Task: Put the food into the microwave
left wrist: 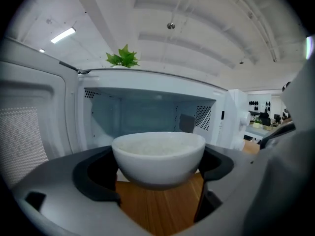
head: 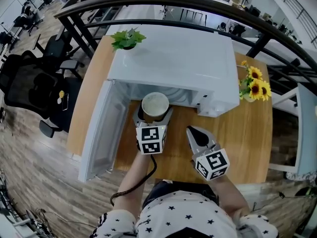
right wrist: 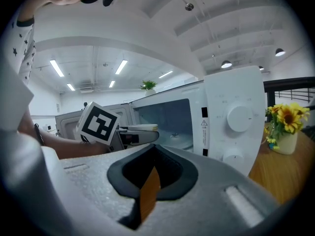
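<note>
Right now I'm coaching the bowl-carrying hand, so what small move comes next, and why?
Probably ease the left gripper forward: its jaws clasp the bowl of food just outside the open microwave, with the door swung wide.

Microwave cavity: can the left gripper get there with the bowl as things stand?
Probably yes. The door stands swung wide to the left, and the cavity opens straight ahead of the left gripper, shut on the white bowl, with nothing between. The right gripper sits off to the right.
</note>
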